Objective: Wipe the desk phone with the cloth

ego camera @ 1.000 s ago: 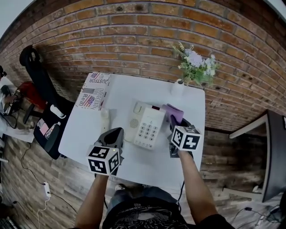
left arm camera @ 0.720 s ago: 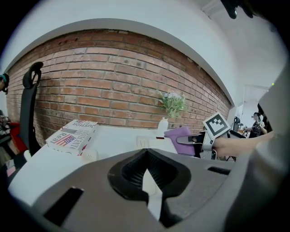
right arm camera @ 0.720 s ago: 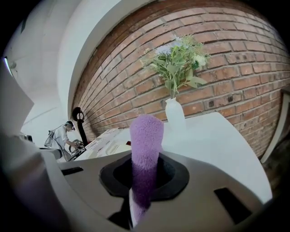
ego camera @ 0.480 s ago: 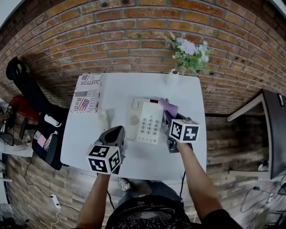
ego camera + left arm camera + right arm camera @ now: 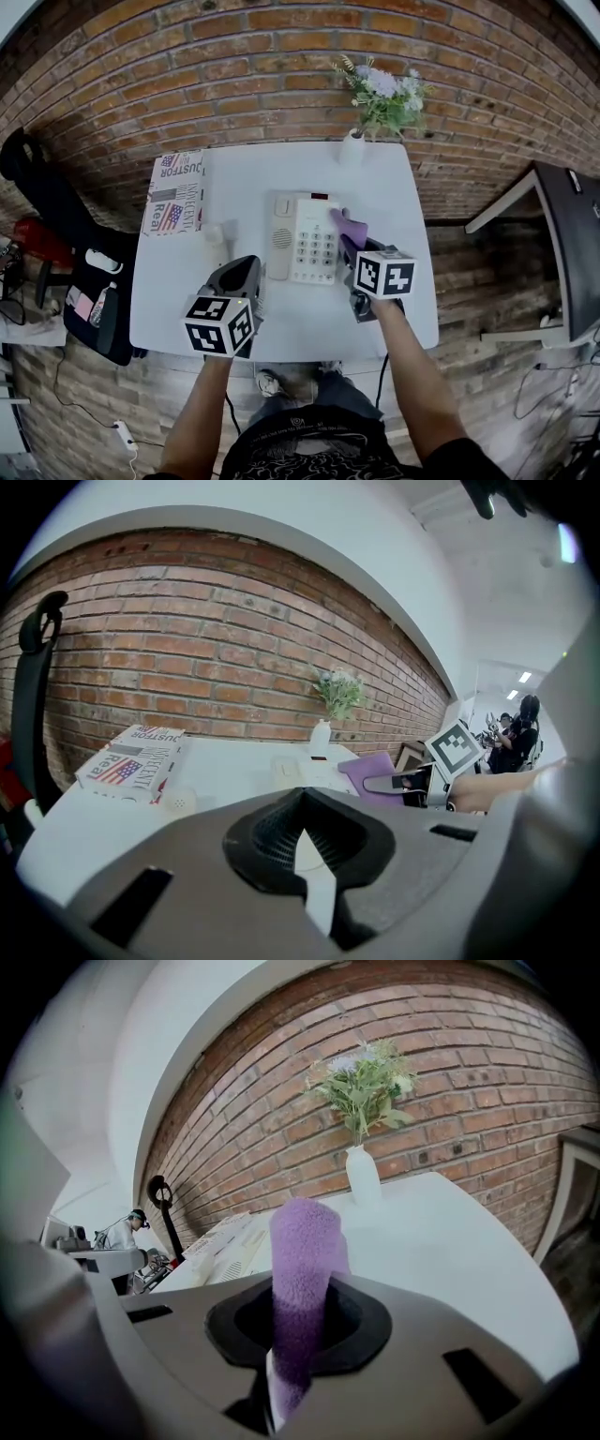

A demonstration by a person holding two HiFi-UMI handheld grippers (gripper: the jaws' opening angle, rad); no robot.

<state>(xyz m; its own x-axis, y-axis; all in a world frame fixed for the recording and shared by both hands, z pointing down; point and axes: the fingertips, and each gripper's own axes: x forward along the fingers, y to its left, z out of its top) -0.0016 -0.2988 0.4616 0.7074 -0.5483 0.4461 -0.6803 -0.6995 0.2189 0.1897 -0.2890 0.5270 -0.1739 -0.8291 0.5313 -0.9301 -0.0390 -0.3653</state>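
Cannot see the near end of the cloth (image 5: 352,225): covered by the right gripper (image 5: 349,249), at 3 o'clock of the desk phone (image 5: 307,240). Cannot read the phone's keys, too small. In the left gripper view, see only the phone's far strip above the left gripper (image 5: 302,846) body. See only part of the black chair (image 5: 26,173) at 9 o'clock and of the dark tabletop (image 5: 570,234) at 3 o'clock, both cut by the picture edge.

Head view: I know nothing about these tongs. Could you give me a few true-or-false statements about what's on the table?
The right tongs hold a purple cloth. True.
The left tongs grip the phone. False: they are shut on nothing, short of the phone and to its left.
A vase stands at the far edge of the table. True.
The box lies right of the phone. False: the box lies to its left.
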